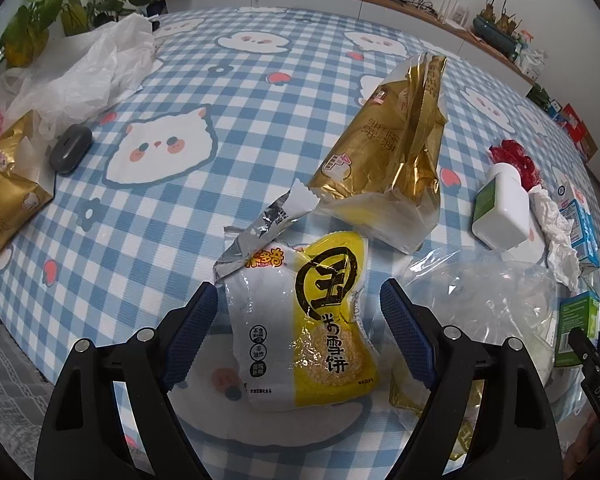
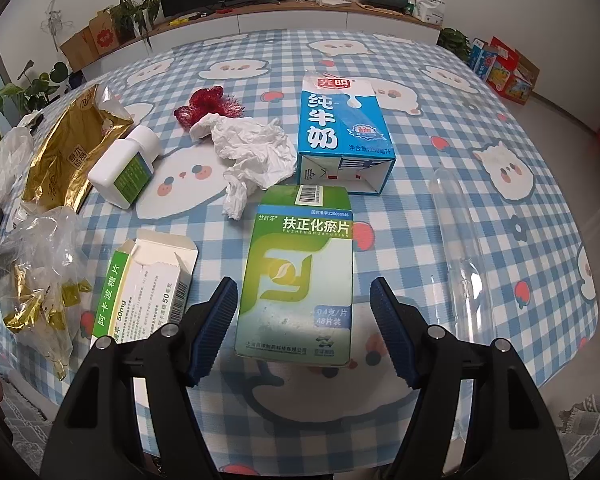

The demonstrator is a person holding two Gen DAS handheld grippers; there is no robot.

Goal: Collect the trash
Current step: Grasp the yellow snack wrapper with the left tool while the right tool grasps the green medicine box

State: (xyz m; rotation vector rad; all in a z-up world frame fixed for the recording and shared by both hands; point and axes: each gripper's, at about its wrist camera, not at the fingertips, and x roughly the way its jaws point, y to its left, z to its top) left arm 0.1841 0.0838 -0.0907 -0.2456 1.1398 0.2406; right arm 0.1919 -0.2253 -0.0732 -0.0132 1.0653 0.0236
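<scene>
Trash: lying scattered across the checked counter (image 2: 440,92), nothing bagged from what these views are showing.
Left hand-held gripper (image 1: 298,330): hanging spread over the yellow-and-white snack wrapper (image 1: 304,320), pads standing clear on either side, gripping nothing.
Right hand-held gripper (image 2: 304,322): jaws parted around the near end of the green medicine box (image 2: 298,276), pads looking just off its sides, no squeeze showing.
Near neighbours: torn white carton (image 2: 148,284) sitting left of the green box; blue milk carton (image 2: 342,132) and crumpled tissue (image 2: 256,152) lying farther back.
Far left: white plastic bag (image 1: 88,72) slumping at the counter's edge.
Step in hand: lining up, I'd say, two pickups at once.
Next move: each side is needing to sink a touch and close squarely; the wrapper is looking slippery and likely to crumple.
</scene>
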